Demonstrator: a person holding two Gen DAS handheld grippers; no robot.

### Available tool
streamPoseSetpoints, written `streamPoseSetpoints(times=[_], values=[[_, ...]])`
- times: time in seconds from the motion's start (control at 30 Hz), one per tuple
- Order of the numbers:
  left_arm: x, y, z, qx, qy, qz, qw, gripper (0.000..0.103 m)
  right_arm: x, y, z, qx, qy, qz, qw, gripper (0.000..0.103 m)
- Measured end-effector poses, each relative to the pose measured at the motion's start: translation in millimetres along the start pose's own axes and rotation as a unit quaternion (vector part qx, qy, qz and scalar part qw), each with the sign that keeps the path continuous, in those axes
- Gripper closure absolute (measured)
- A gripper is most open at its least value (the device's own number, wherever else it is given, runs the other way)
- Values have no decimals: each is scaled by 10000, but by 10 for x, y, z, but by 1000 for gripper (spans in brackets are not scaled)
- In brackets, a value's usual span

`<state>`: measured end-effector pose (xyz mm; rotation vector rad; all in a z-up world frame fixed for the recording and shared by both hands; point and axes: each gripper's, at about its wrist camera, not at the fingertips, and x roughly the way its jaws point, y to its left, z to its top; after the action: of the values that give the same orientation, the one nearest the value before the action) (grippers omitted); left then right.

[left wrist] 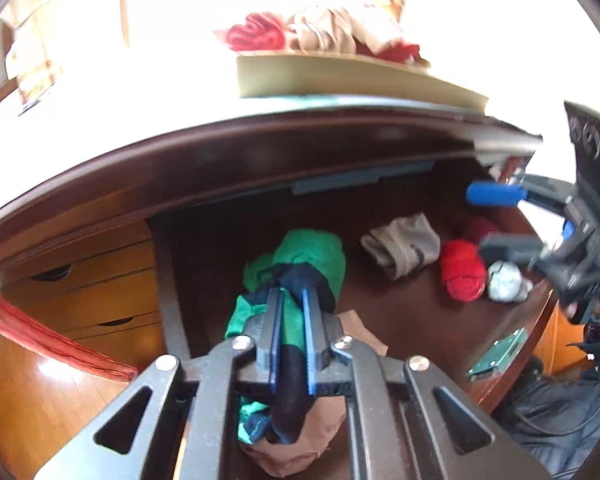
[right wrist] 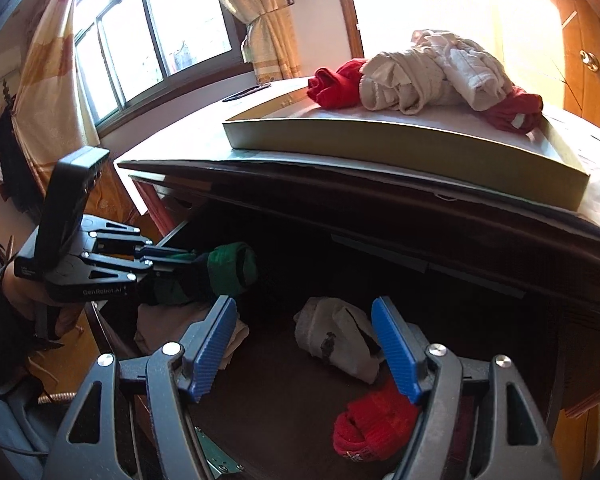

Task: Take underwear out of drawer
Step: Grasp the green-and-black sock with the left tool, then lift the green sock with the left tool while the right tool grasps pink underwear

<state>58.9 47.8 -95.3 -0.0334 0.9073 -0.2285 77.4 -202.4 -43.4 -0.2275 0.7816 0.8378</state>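
Green underwear [left wrist: 300, 256] is clamped between the left gripper's [left wrist: 290, 300] fingers, above the drawer [left wrist: 400, 312]. A straight lift clear of the table [left wrist: 260, 144] edge overhead is advised. Ahead of the right gripper [right wrist: 304, 344], fingers apart and empty, grey [right wrist: 340, 340] and red [right wrist: 376, 420] pieces are left; a beige one [left wrist: 296, 440] lies below the left fingers.

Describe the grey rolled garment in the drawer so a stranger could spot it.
Look in the open dark wooden drawer under the desktop. Near its middle lies a grey rolled cloth bundle, beside a red knitted bundle; it alone is grey with a dark mark.
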Motion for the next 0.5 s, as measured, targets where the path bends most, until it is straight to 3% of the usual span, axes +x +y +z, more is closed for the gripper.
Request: streamPoseSetpoints(times=[0.27,0.37,0.5], values=[[-15,84,25,-253,0,-142,9996,98,390,306,125,-967,795,397,9913,31],[24,68,61,-114,240,-140,9995,97,447,308,186,-944,814,317,9917,31],[153,-5,90,173,637,-29,9978,89,444,304,180,-887,767,252,9928,31]])
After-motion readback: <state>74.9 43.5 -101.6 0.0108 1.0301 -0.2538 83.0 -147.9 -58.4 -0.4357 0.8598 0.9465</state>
